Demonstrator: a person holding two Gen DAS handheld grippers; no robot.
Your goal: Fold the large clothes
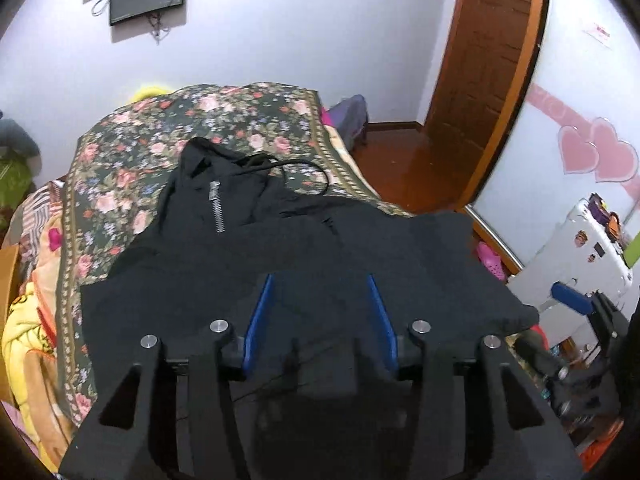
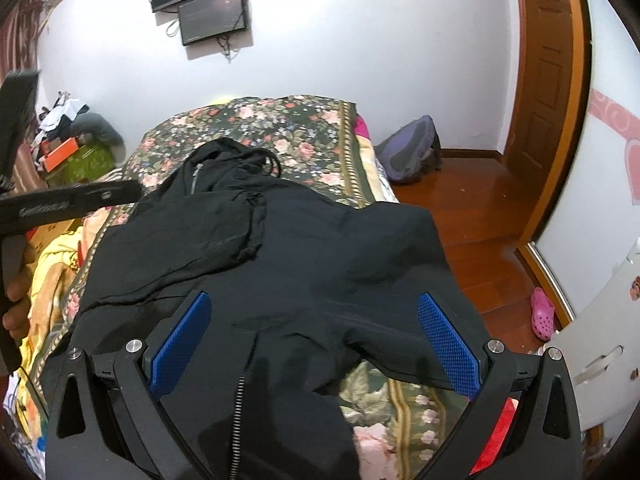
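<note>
A black zip-up hooded jacket (image 1: 248, 248) lies spread on a floral bedspread (image 1: 132, 160), hood and drawstring toward the far end. It also shows in the right wrist view (image 2: 304, 256), with its zipper (image 2: 237, 416) running toward me. My left gripper (image 1: 322, 280) hovers over the jacket's near part with its blue pads apart and nothing between them. My right gripper (image 2: 314, 300) is open wide over the jacket's lower hem, empty. The right gripper also shows at the right edge of the left wrist view (image 1: 576, 300).
The floral bedspread (image 2: 320, 120) covers a bed with a yellow blanket (image 1: 24, 340) at its left side. A wooden door (image 1: 480, 60), wood floor (image 2: 472, 216), purple backpack (image 2: 412, 148), pink shoe (image 2: 542, 314) and white cabinet (image 1: 580, 248) stand to the right.
</note>
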